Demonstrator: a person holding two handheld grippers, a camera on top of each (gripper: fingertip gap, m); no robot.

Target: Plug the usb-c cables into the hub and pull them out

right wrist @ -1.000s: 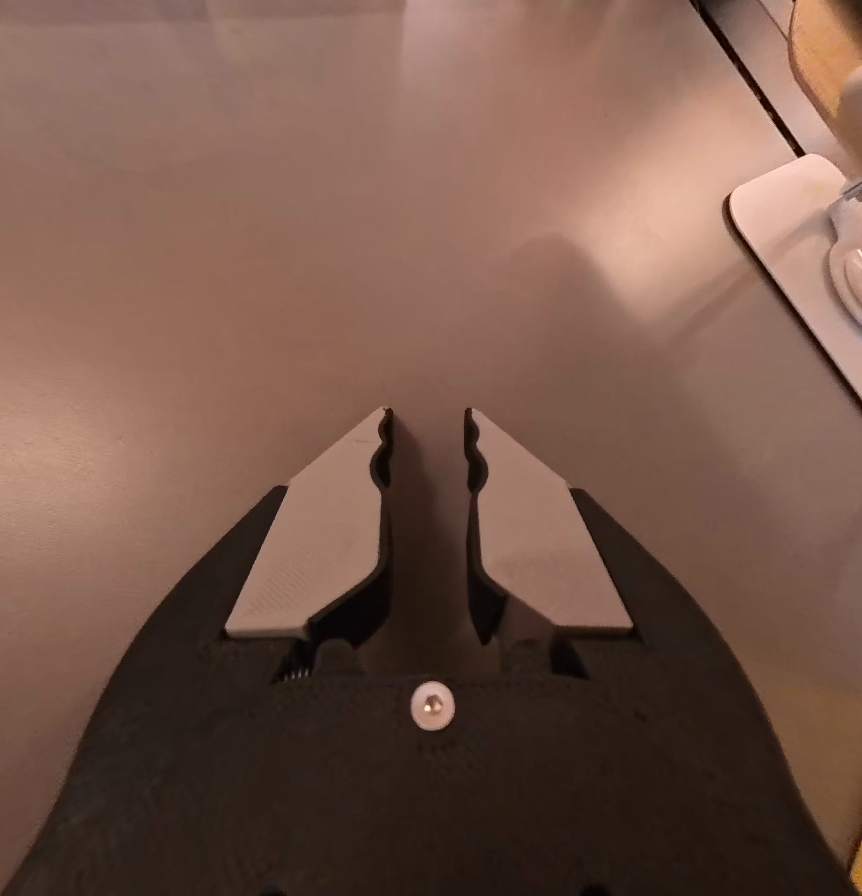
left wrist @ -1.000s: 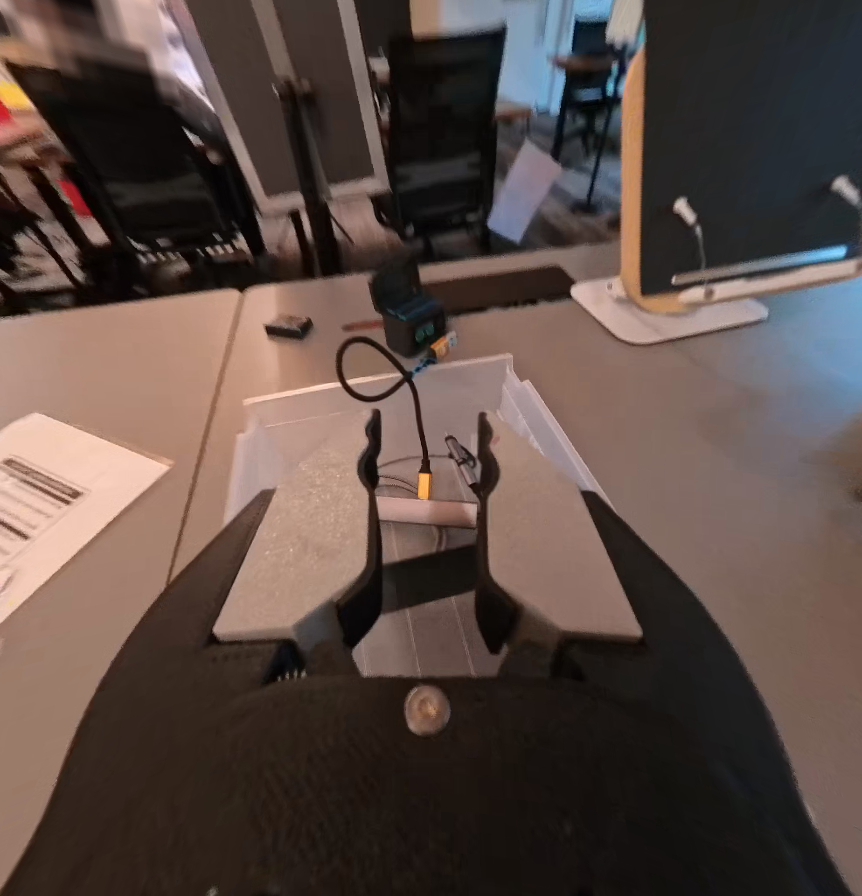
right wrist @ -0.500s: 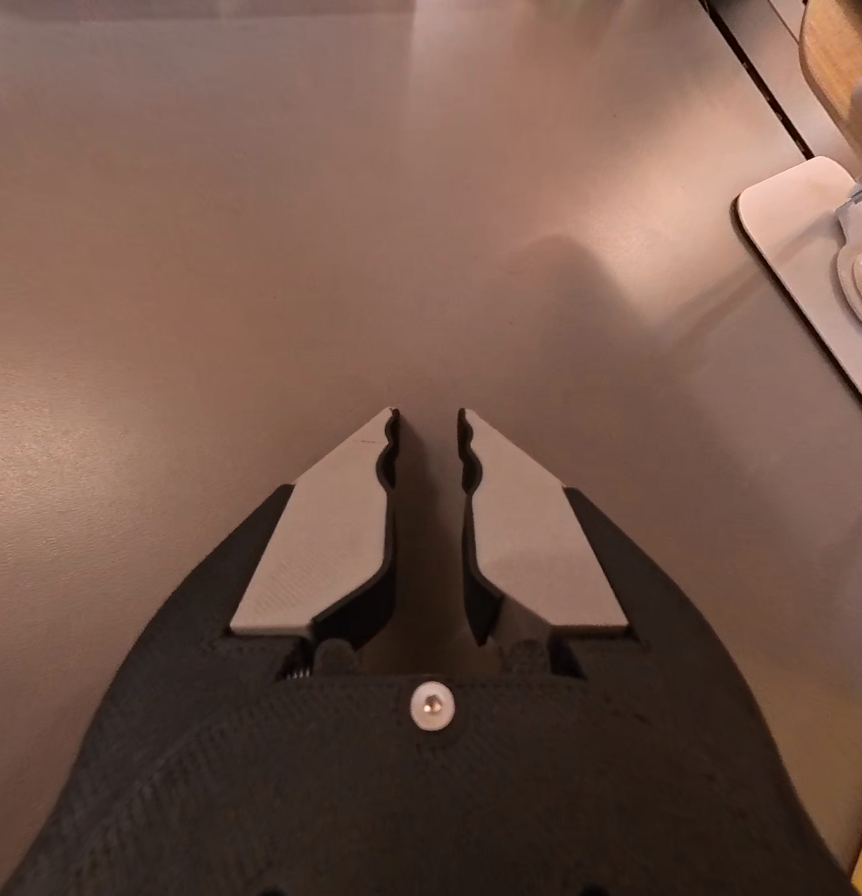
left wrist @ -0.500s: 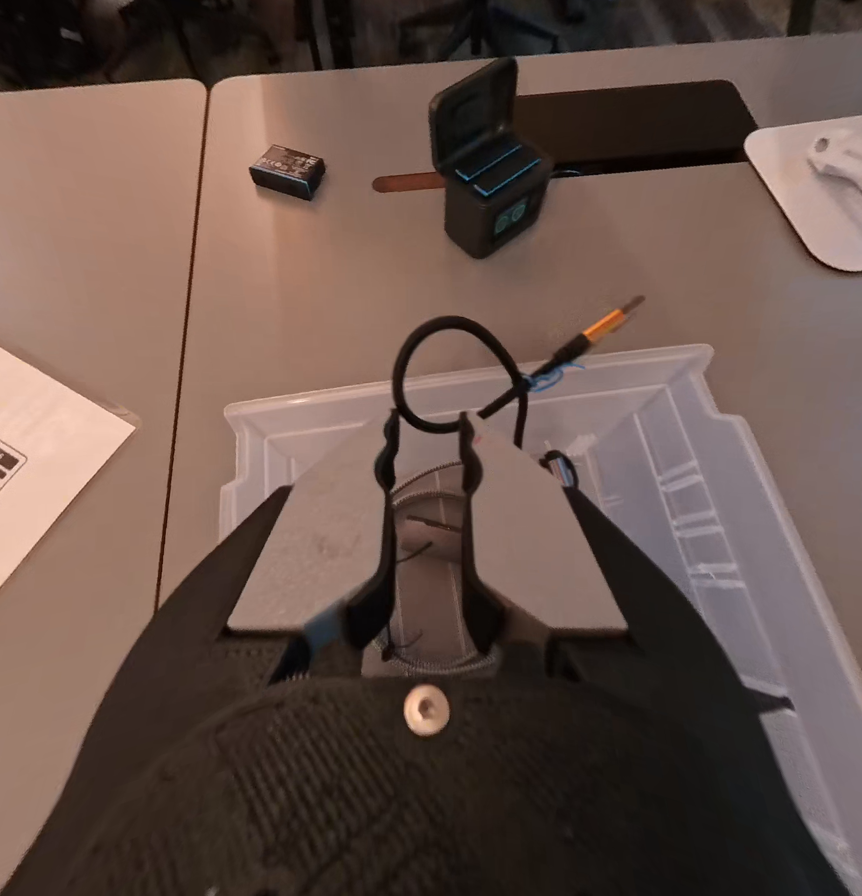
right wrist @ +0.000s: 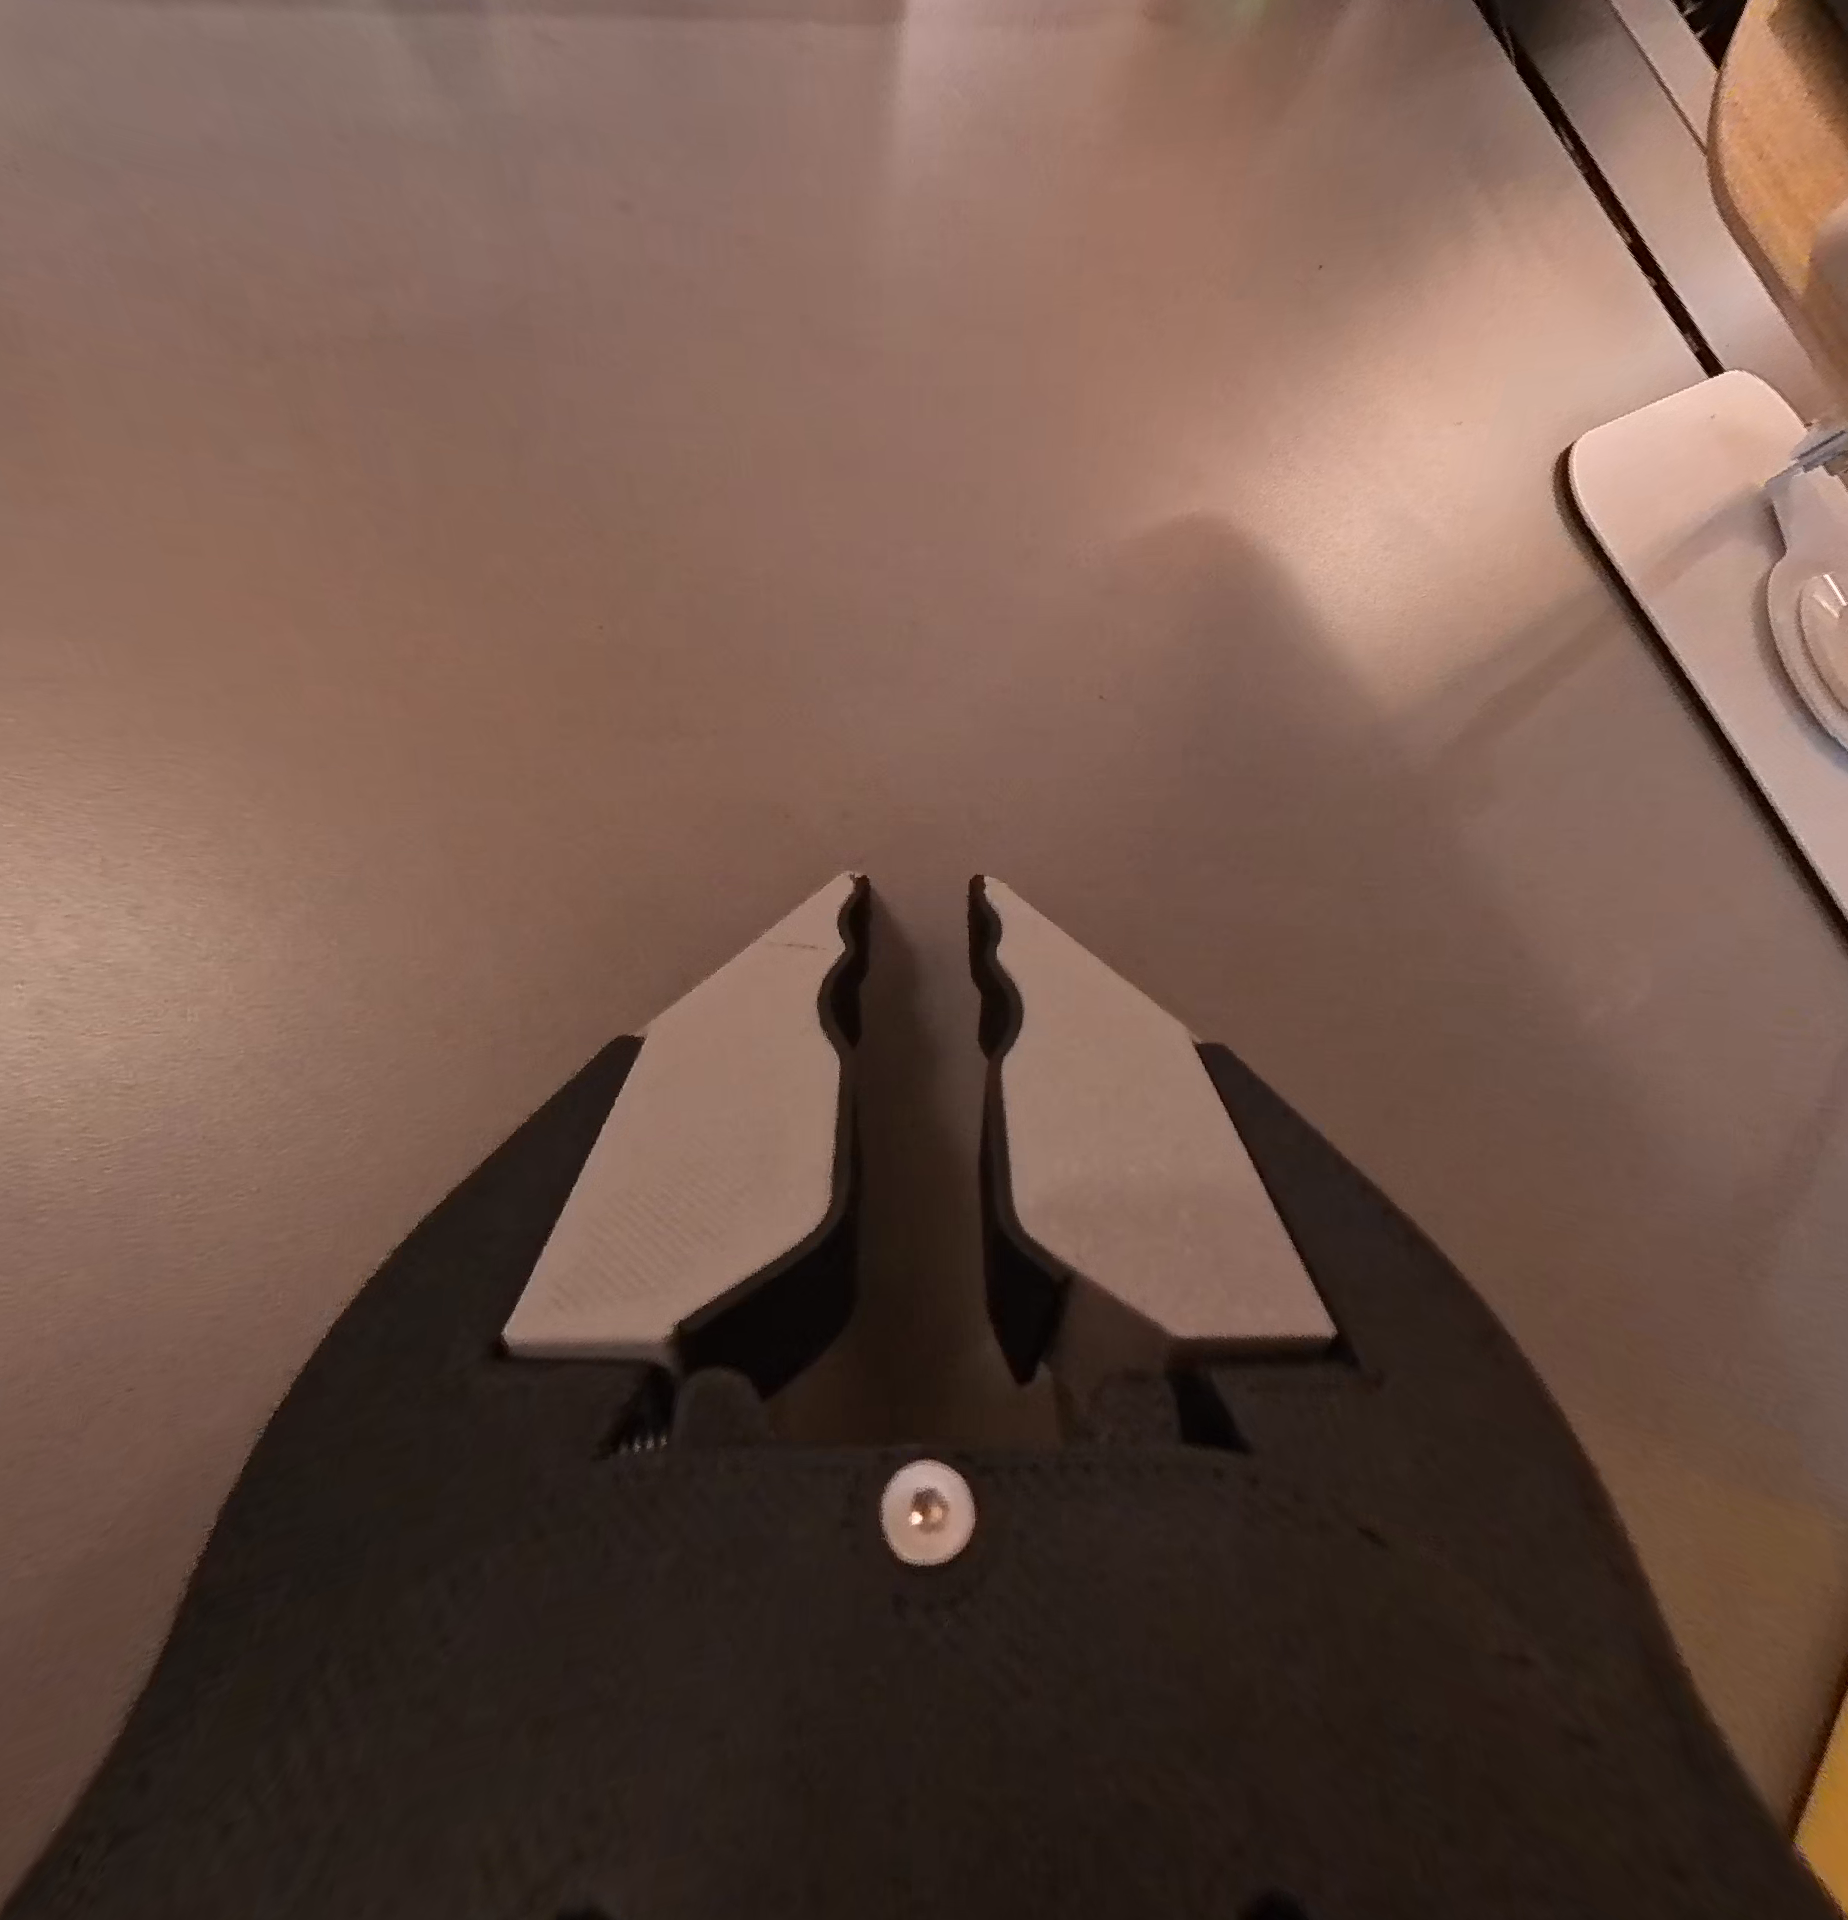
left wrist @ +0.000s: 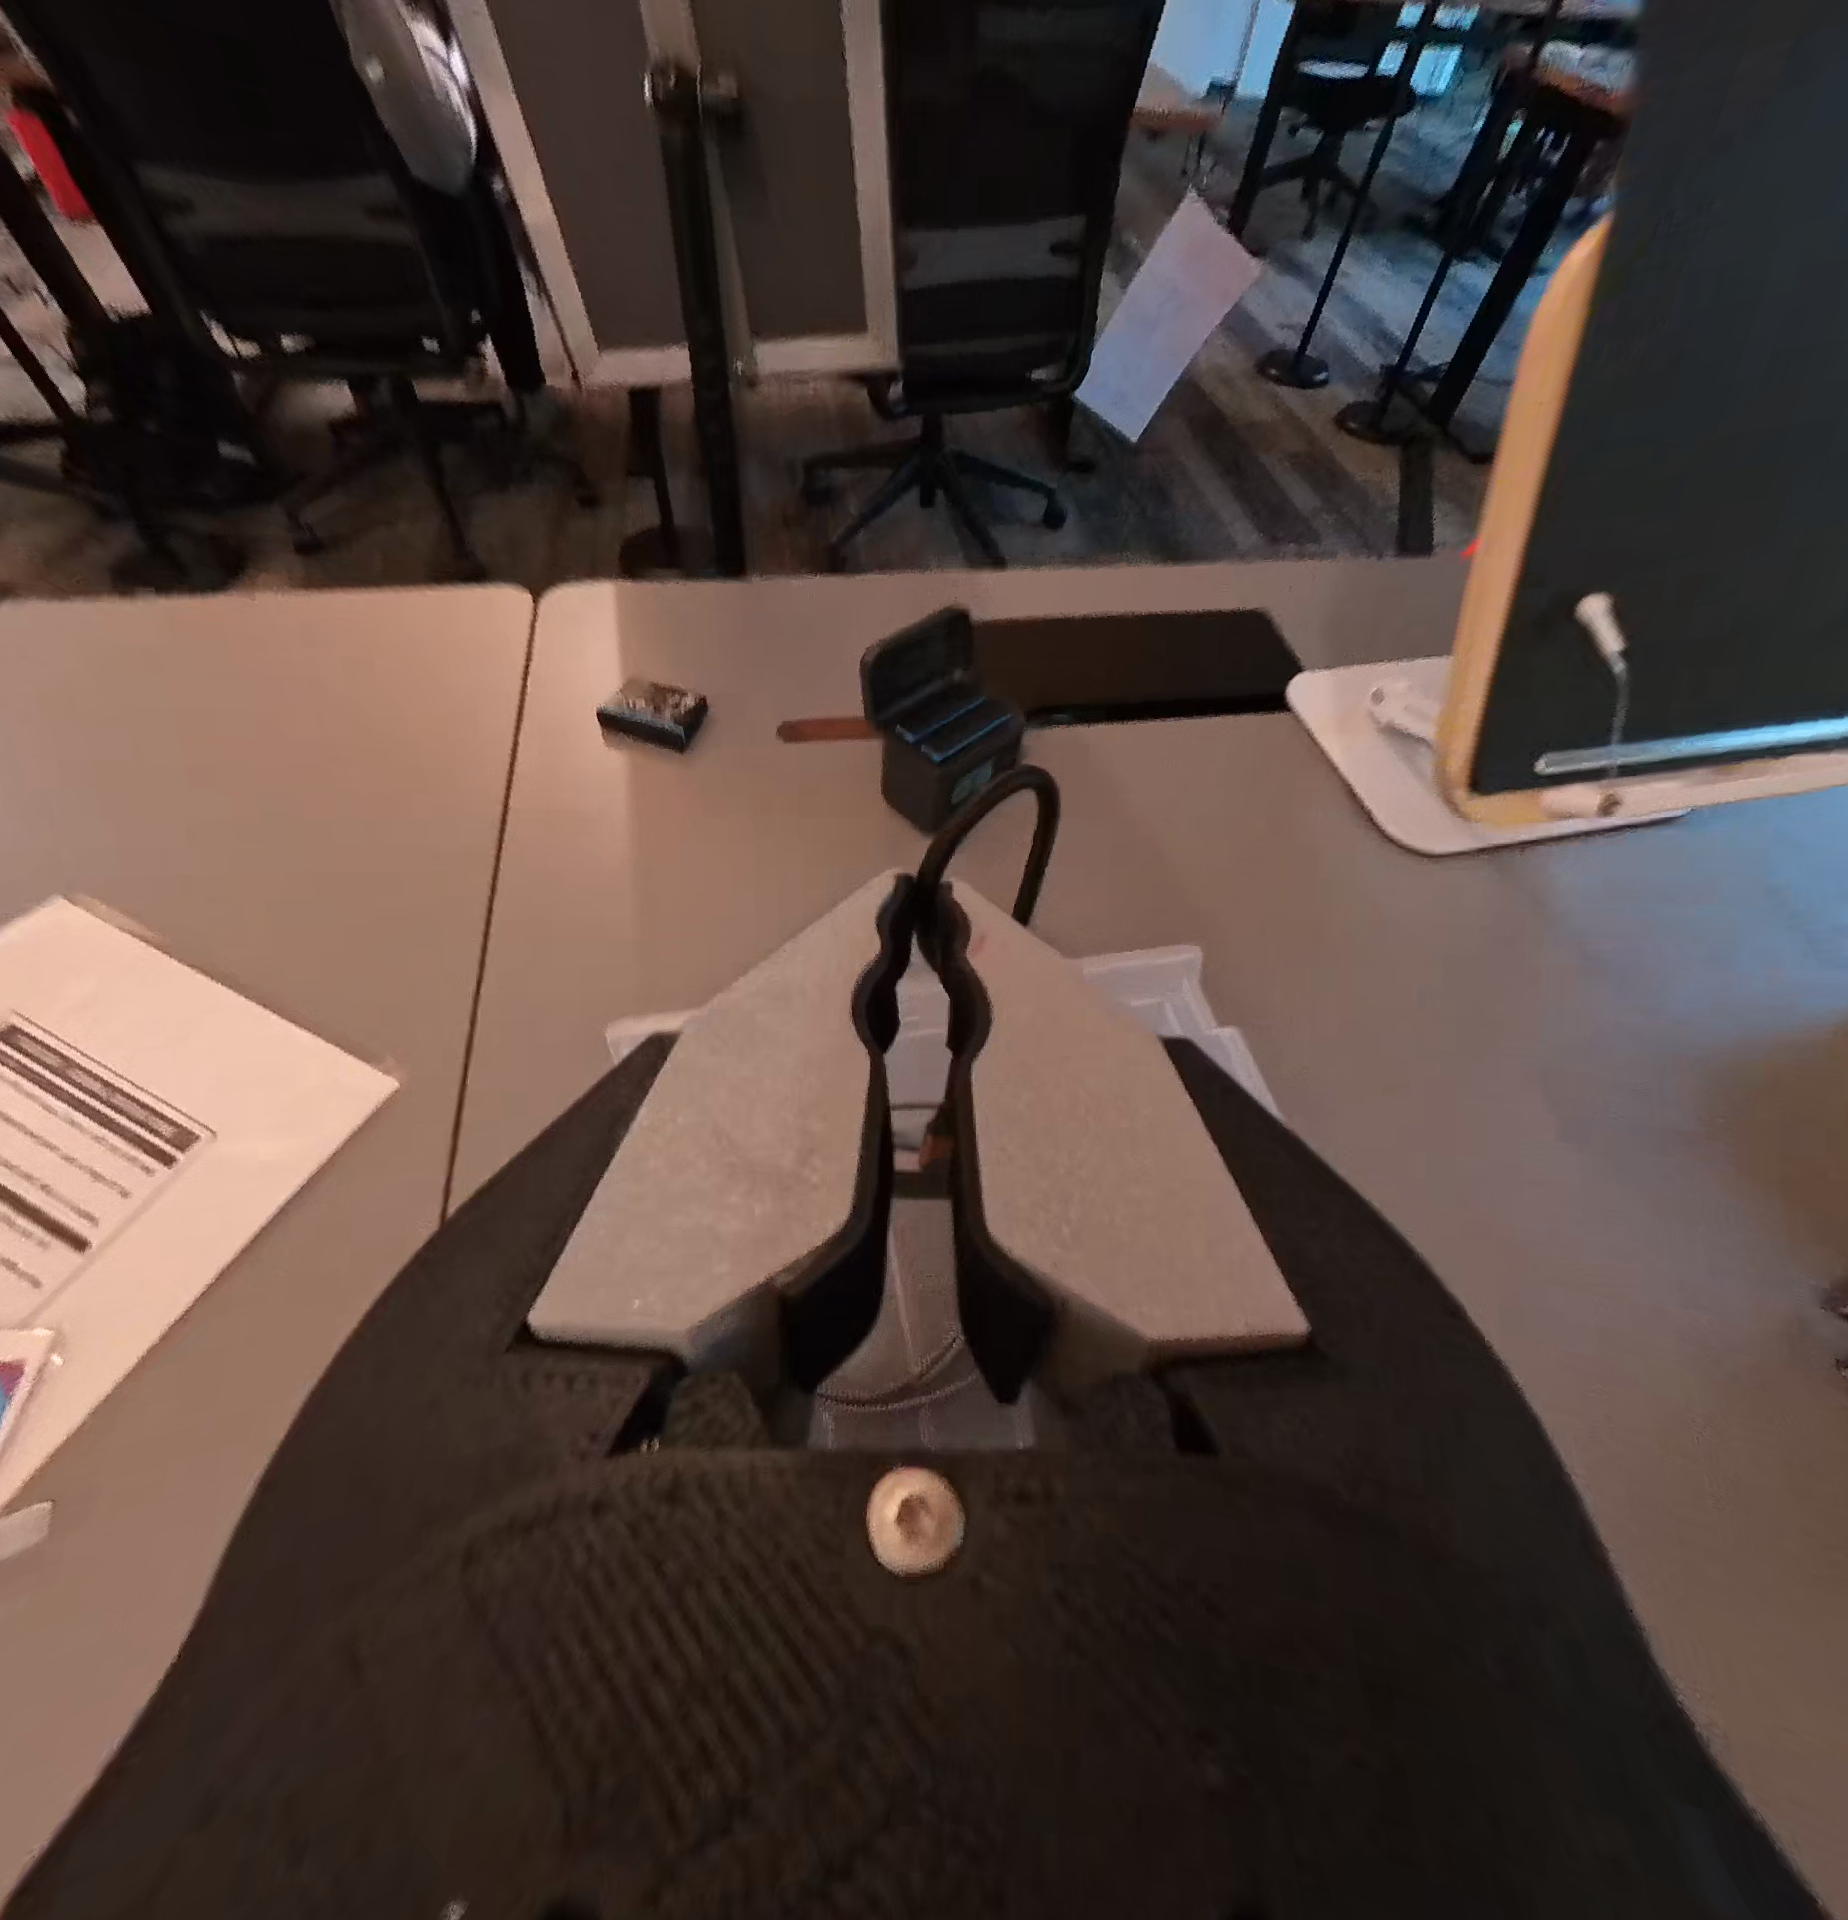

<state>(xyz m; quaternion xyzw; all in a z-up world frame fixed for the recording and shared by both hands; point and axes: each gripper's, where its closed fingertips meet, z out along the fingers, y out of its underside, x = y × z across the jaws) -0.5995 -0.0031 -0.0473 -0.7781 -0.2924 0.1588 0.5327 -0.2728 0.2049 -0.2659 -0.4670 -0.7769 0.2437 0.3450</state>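
Fingers of the left gripper (left wrist: pixel 925 902) were pinched together at their tips on a black usb-c cable (left wrist: pixel 1003 821), which arched up out of the tips in a loop and dropped down behind the right finger. Below the tips, in the narrow slot between the finger bodies, an orange connector piece (left wrist: pixel 939 1141) showed, with a grey braided surface (left wrist: pixel 925 1371) lower down near the gripper body; whether that was the hub could not be told. A clear plastic tray (left wrist: pixel 1159 982) lay under and just beyond the gripper on the grey table (left wrist: pixel 276 748), mostly hidden by the fingers.

Farther off sat a small dark charging case (left wrist: pixel 941 727) with its lid open, and to its left a small black battery block (left wrist: pixel 653 712). A printed sheet of paper (left wrist: pixel 120 1101) lay at the near left of the table. At the far right stood a dark board in a wooden frame (left wrist: pixel 1678 416) on a white base (left wrist: pixel 1419 748).

Pads of the right gripper (right wrist: pixel 918 896) stood a little apart, with nothing between them, above a bare stretch of table (right wrist: pixel 484 520). At the right edge of that view lay the white base (right wrist: pixel 1678 520). No cable or hub showed in the right wrist view.
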